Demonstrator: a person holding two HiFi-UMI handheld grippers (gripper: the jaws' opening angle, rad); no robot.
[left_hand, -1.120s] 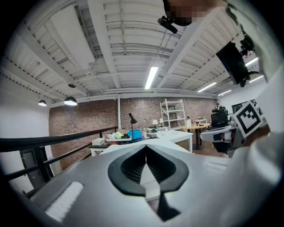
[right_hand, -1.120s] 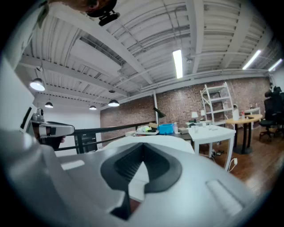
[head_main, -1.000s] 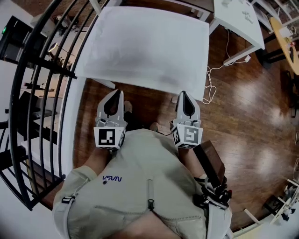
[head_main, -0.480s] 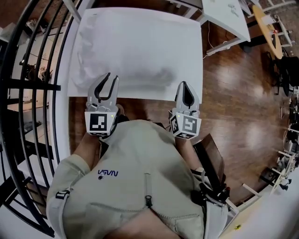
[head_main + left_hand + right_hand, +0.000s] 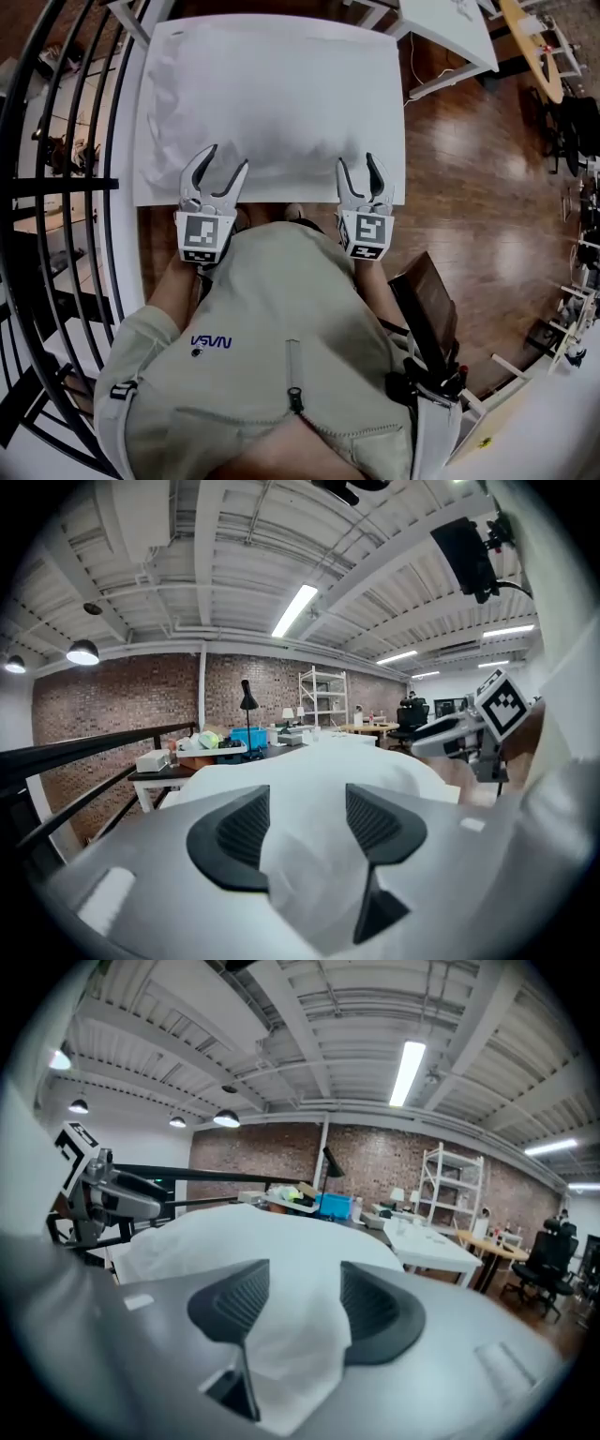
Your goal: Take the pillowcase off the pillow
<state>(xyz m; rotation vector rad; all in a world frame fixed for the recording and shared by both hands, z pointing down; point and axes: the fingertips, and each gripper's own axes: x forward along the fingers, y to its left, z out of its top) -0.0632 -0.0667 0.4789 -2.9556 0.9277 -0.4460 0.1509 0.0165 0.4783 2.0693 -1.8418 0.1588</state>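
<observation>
Looking down through the head view, I read the pillow [image 5: 281, 84] lying flat on a white table [image 5: 281, 195] at 12 o'clock, with the pillowcase [image 5: 216, 122] still covering it. The near long edge of the pillow runs from 10 o'clock to 2 o'clock, just ahead of the person's beige shirt [image 5: 281, 356]. The left gripper [image 5: 225, 161] sits at 11 o'clock over the near left part of that edge. The right gripper [image 5: 358, 167] sits at 1 o'clock over the near right part. The two are well apart and point toward 12 o'clock. The left gripper's jaws have just been opening and now stand apart. In the left gripper view a raised fold of white pillowcase cloth lies between the ribbed pads. It reaches the pad at 3 o'clock, and the pads do not clamp it. The right gripper's jaws have likewise just been opening and stand apart. In the right gripper view white cloth fills most of the gap between the pads, and I see no squeeze on it. A black railing [image 5: 56, 178] curves along 9 o'clock. Wooden floor [image 5: 469, 187] shows at 3 o'clock. A second white table [image 5: 441, 28] stands at 1 o'clock, beyond the far right corner of the pillow.
</observation>
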